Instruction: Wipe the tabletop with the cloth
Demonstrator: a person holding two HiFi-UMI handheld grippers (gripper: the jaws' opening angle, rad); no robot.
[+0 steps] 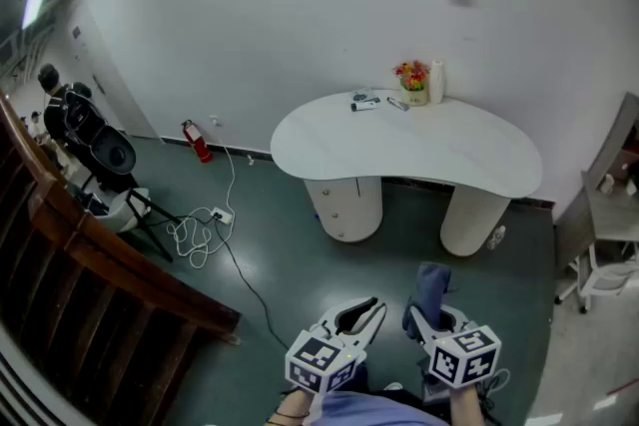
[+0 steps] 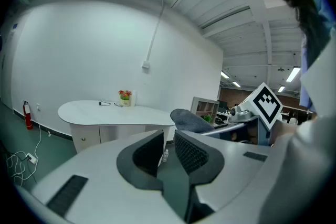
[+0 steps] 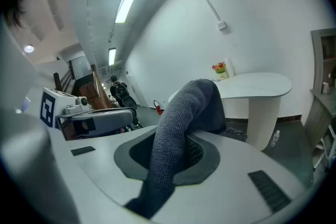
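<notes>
The white kidney-shaped table (image 1: 399,150) stands against the far wall, a few steps ahead of me. A grey-blue cloth (image 1: 431,284) hangs bunched from my right gripper (image 1: 424,316), which is shut on it low in the head view. In the right gripper view the cloth (image 3: 184,113) drapes out between the jaws of that gripper (image 3: 178,149) and hides the pads. My left gripper (image 1: 364,314) is beside it, and its own view shows this gripper (image 2: 168,149) open by a narrow gap with nothing in it. Both grippers are well short of the table.
On the table's back edge are a flower pot (image 1: 411,82), a white cylinder (image 1: 435,81) and small items (image 1: 364,102). A fire extinguisher (image 1: 198,140), cables with a power strip (image 1: 205,224), a wooden railing (image 1: 100,264), a chair (image 1: 604,234) and a floor bottle (image 1: 496,236) surround it.
</notes>
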